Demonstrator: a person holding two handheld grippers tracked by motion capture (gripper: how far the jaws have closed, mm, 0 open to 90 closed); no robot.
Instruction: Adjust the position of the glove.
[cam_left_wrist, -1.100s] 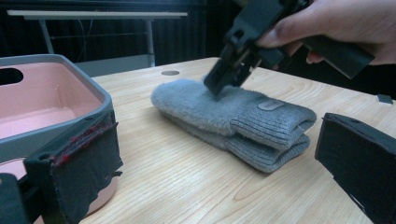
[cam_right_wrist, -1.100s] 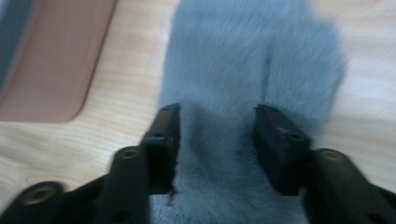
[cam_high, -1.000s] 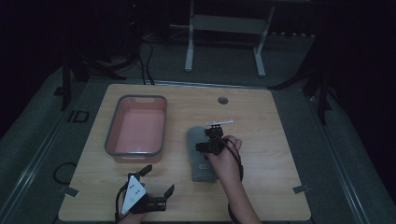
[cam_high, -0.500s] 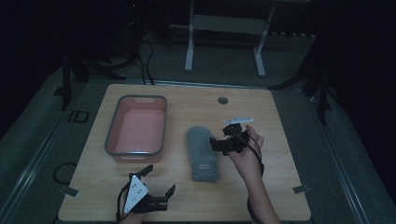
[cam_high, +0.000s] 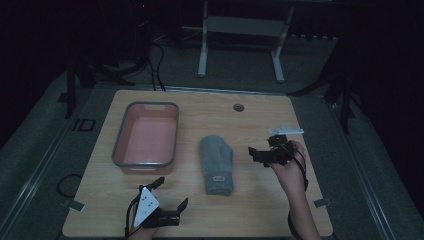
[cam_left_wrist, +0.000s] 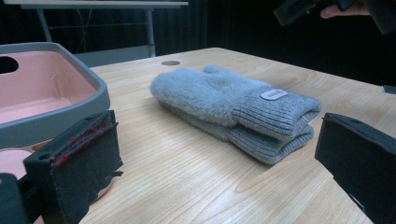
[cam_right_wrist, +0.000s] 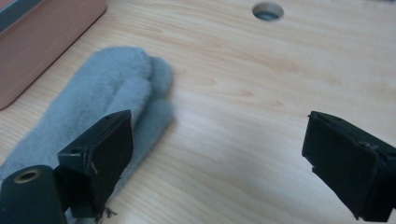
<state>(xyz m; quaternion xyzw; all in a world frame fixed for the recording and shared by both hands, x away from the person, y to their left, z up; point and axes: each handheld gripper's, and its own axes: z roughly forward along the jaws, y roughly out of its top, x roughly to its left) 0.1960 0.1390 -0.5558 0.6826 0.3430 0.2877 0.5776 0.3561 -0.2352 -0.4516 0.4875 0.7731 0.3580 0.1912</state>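
Grey mittens (cam_high: 217, 164), a stacked pair, lie flat on the wooden table (cam_high: 310, 115) near its middle, cuffs toward the person, fingertip ends toward the far edge. A small label shows on the top cuff. The two lie neatly one atop the other, edges matched, which reads as set down on purpose, not dropped.

Just left of the pair, close but apart, sits the pink bin (cam_high: 146, 138) with a grey rim, holding nothing visible. Judgement: the bin is the likely place for the pair, given how close it sits.

Right gripper (cam_high: 262, 154) hangs above the table to the right of the mittens, clear of them, jaws spread wide with nothing between. In its own view the mittens (cam_right_wrist: 88, 135) lie off to the left behind one jaw and bare wood shows in the gap.

Left gripper (cam_high: 170, 197) rests low by the near edge, below the bin, jaws wide and bare. Its view looks along the tabletop at the cuffs (cam_left_wrist: 233, 109), with the bin's corner (cam_left_wrist: 56, 93) beside one jaw. Judgement: it waits in reserve.

Change from a second ago: the right gripper was then over the mittens; it has drawn off to the right. The mittens, bin and left gripper have held their places.
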